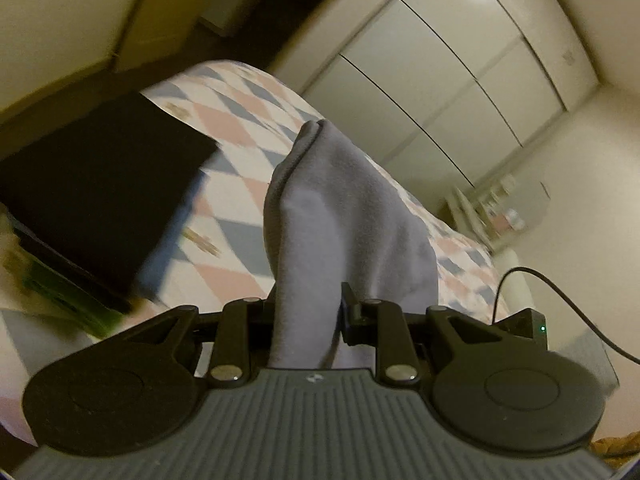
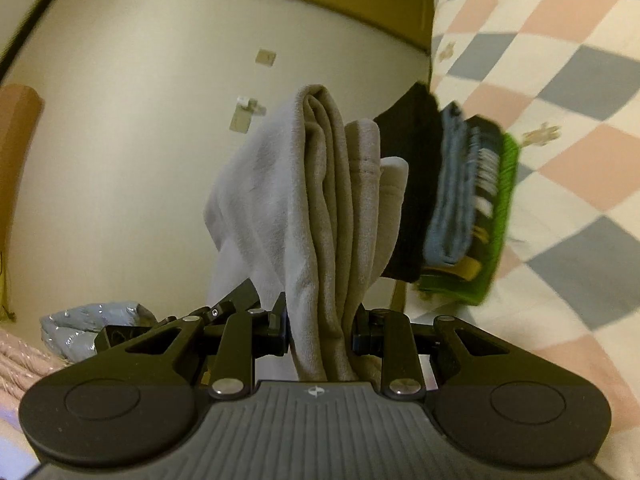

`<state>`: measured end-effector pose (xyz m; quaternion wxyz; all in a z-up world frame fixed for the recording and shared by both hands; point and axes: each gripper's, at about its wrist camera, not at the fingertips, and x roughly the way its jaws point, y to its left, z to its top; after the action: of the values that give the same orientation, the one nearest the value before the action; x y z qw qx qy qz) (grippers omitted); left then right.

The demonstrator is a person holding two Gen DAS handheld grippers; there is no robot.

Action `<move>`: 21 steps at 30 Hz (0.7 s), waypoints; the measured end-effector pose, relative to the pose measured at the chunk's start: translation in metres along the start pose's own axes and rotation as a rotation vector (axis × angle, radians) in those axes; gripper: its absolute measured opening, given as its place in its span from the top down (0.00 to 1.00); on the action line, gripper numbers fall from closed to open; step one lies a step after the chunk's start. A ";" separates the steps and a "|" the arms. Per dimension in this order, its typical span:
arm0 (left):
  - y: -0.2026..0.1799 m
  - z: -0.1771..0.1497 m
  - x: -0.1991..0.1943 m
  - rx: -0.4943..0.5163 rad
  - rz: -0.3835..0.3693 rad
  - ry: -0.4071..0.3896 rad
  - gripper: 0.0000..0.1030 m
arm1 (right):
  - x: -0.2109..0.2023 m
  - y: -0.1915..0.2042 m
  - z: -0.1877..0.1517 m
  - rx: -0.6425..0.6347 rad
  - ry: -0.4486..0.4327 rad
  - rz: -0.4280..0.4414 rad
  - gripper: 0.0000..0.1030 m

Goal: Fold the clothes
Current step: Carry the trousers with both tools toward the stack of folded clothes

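Bedding in a pink, blue and white diamond check (image 1: 240,128) took up most of the room, with a run of pale wardrobe doors (image 1: 440,80) behind it. On the bedspread sat a stack of folded clothes (image 2: 452,196): black on top, then blue, then green at the bottom. The grey garment (image 1: 340,216) was off the bed, held up between the two tools and folded over on itself into several layers. The left gripper (image 1: 306,320) had its fingers closed tight on one bunched end of the cloth. The right gripper (image 2: 320,328) was likewise clamped on the other end, the layered folds rising straight up out of its jaws, just beside the stack. Down near the floor by the wall lay a crumpled silvery-blue bag (image 2: 92,328).
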<state>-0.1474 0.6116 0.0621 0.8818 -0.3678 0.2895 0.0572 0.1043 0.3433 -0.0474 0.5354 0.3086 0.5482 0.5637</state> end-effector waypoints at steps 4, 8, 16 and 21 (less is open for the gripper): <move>0.027 0.049 -0.003 0.015 0.031 -0.012 0.80 | 0.053 0.011 0.031 0.019 0.016 0.013 0.74; 0.065 0.102 0.007 0.045 0.025 0.008 0.80 | 0.109 0.010 0.057 0.061 -0.023 0.014 0.74; 0.152 0.180 0.061 0.042 -0.020 0.168 0.79 | 0.185 -0.006 0.086 0.220 -0.097 -0.095 0.74; 0.193 0.199 0.102 0.022 -0.070 0.238 0.79 | 0.208 -0.020 0.103 0.262 -0.121 -0.184 0.73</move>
<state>-0.0305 0.8751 -0.0009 0.8465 -0.3724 0.3799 -0.0209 0.1572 0.5651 -0.0948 0.5718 0.3576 0.6096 0.4166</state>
